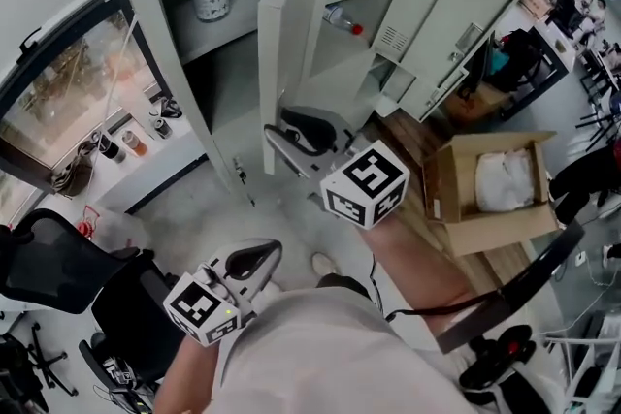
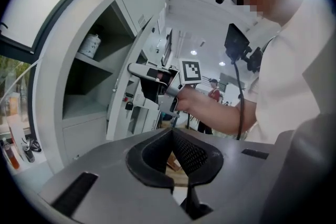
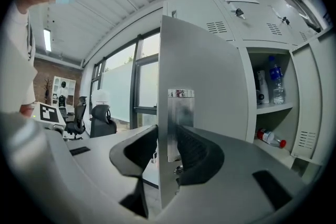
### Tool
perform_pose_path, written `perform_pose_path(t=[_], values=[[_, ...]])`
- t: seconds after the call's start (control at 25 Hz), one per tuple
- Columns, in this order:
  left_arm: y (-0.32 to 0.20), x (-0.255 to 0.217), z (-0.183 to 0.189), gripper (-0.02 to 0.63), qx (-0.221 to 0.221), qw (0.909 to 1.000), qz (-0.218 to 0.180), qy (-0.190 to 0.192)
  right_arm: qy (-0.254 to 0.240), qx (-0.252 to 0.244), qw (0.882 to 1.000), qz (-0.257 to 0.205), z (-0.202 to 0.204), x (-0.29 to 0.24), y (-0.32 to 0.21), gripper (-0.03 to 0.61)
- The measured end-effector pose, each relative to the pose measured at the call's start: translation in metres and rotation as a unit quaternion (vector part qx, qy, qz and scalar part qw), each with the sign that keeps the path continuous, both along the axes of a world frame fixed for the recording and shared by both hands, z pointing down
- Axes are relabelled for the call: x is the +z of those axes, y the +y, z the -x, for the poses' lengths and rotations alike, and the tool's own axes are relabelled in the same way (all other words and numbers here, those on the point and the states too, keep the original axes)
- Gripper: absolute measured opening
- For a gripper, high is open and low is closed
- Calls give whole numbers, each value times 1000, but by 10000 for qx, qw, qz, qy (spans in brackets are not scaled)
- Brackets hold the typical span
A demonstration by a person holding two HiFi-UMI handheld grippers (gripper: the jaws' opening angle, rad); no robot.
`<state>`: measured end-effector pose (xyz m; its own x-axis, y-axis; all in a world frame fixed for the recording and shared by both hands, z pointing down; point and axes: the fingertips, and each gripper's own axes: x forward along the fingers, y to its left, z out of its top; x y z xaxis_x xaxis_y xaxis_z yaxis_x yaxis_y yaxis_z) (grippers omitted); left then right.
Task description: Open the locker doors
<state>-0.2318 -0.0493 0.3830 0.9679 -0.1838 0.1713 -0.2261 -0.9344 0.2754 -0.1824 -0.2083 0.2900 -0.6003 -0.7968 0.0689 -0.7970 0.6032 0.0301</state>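
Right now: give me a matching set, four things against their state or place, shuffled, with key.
1 right tool
2 left tool
3 red-capped bottle
4 cardboard box

a top open, on the floor
b shut, nothing in it
c shut on the locker door edge
d lying on its side on a locker shelf

Pairs: 1-c, 2-b, 3-d, 4-a

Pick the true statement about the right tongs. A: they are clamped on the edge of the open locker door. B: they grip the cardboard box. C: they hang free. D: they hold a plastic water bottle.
A: in the right gripper view the right tongs close on the edge of the pale grey metal locker door, one jaw on each face.
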Motion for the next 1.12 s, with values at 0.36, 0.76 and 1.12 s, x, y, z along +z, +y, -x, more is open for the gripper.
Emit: perform_pose_path(t=[0.36,0.76,1.12], values=[[0,-4,-54,11,247,9997,7,-25,33,-284,9996,16,-44,0,25,109],[-4,-10,-116,11,457,9989,-36,-95,57,-648,9979,41,-101,-2,45,104],[-7,-10,-168,11,577,9981,-82,-208,24,-784,9969,-14,-159,-2,51,74]])
